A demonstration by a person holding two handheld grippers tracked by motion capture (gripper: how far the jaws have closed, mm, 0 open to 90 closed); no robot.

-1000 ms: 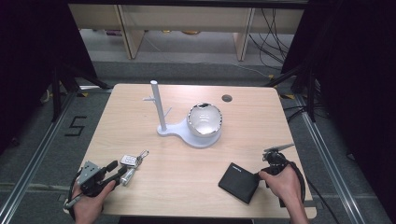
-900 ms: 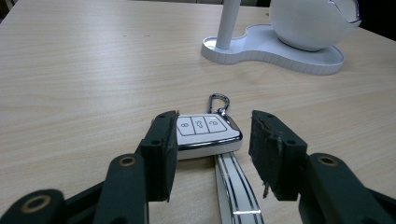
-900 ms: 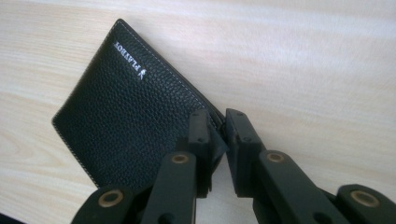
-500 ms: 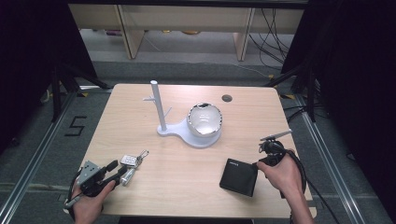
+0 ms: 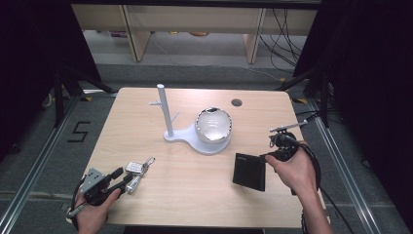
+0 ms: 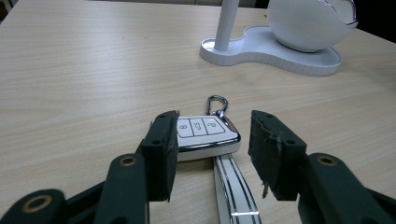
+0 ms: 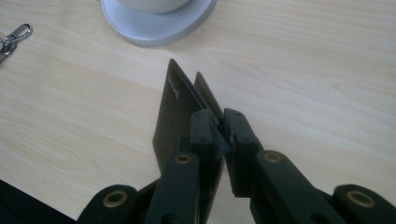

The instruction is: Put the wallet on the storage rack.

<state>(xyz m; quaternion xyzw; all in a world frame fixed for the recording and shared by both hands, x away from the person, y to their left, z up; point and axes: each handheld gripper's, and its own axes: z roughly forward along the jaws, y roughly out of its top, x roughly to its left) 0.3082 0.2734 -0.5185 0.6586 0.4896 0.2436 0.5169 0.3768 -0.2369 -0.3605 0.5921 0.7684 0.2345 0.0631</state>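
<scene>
High view first: the worktop [image 5: 195, 190] is light wood, and the white stand [image 5: 181, 135] with its post sits around the middle, with a shiny bowl [image 5: 213, 125] on its round pad at about 3 o'clock from the post. Down at 7 o'clock from the stand there's the key fob [image 5: 135, 167] lying flat, and the left claw [image 5: 125, 176] is right at it, held low at the near left corner. Over at 5 o'clock from the bowl, the right claw [image 5: 265, 157] has a black wallet [image 5: 249, 171] pinched by its edge, and the wallet looks tilted up off the wood rather than lying flat. There's a small dark grommet [image 5: 237, 102] at 12 o'clock from the bowl, near the far edge.

Left claw view: the jaws stand wide apart with the fob [image 6: 205, 133] lying between them, closer to the left pad and maybe touching it, while the right pad is clearly off it. So it's not gripped, just straddled. A silver clip [image 6: 216, 101] pokes out at 12 o'clock from the fob, and a striped strap [image 6: 233, 186] runs back toward 6 o'clock. The stand [image 6: 271, 49] and bowl [image 6: 310, 23] are off at 1 o'clock.

Right claw view: the jaws are squeezed nearly together on the wallet [image 7: 180, 114], which stands on edge and points to 11 o'clock. The stand's pad [image 7: 156, 25] is up at 12 o'clock, the clip [image 7: 16, 35] at far 10 o'clock.
</scene>
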